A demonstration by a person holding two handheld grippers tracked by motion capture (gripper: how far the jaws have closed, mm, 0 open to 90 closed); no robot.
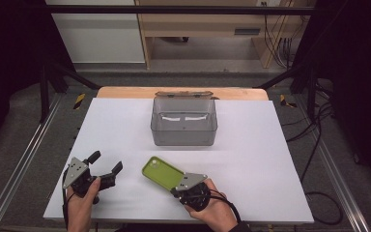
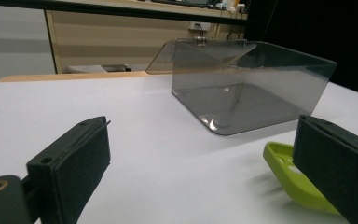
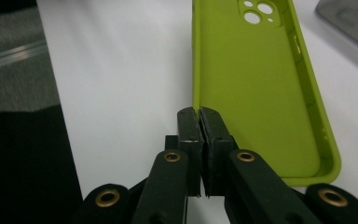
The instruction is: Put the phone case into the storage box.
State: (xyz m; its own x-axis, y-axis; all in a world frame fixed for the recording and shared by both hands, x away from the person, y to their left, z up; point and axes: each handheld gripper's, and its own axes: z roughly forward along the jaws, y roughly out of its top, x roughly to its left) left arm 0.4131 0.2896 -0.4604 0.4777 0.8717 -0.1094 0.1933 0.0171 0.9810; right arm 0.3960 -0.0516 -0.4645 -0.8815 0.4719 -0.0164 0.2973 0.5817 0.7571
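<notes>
Right tool (image 3: 200, 114) pinched shut on side wall of green phone case (image 3: 256, 88), near its bottom corner; case stretched ahead of tool, open side up, camera cutouts at far end. Case sat low over white desk (image 1: 251, 159). Left tool (image 1: 107, 164) off to its left, jaws wide apart, holding nothing. Clear box (image 1: 184, 122) stood farther ahead, well apart, lid hinged back.
</notes>
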